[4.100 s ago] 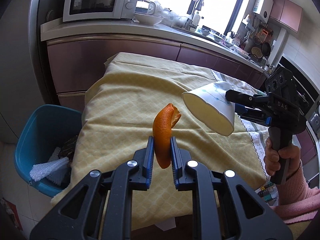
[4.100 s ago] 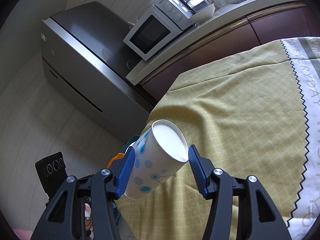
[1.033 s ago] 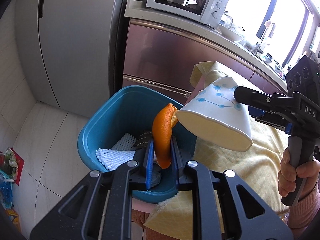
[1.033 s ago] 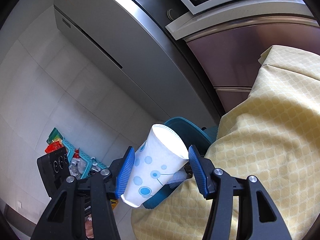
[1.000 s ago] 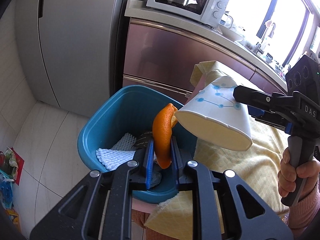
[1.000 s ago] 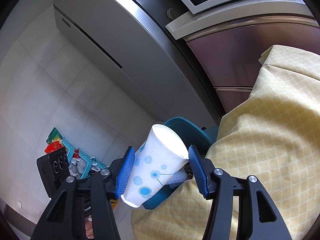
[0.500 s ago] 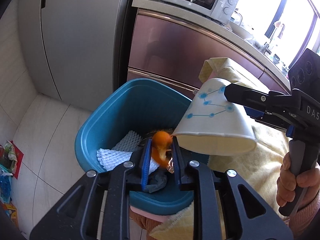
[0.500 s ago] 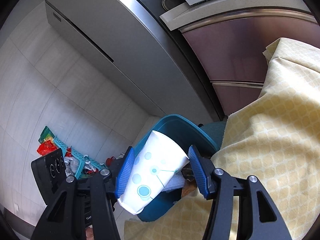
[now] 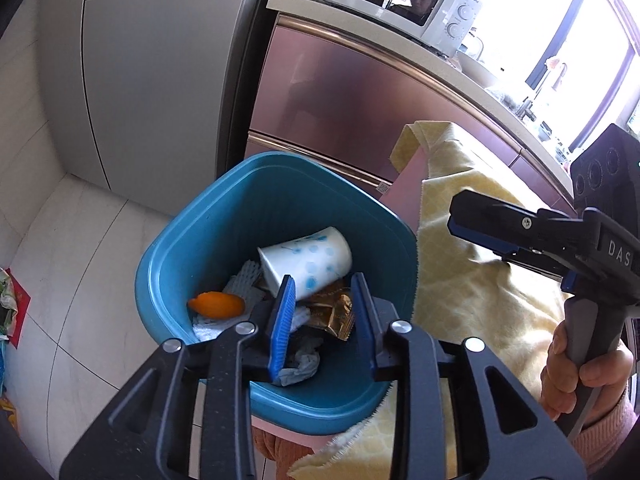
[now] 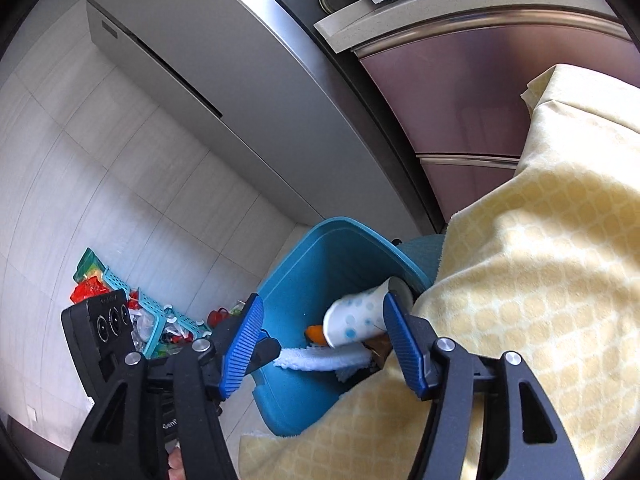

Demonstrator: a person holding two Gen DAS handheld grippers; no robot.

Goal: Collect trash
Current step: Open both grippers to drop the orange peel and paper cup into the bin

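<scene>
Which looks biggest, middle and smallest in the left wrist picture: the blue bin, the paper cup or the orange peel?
1. Blue bin, biggest by far.
2. Paper cup, lying on its side inside the bin.
3. Orange peel, smallest, also in the bin.

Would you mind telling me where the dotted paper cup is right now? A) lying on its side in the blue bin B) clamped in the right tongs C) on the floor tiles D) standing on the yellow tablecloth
A: the paper cup lies on its side in the blue bin, near the orange peel; both tongs are empty.
</scene>
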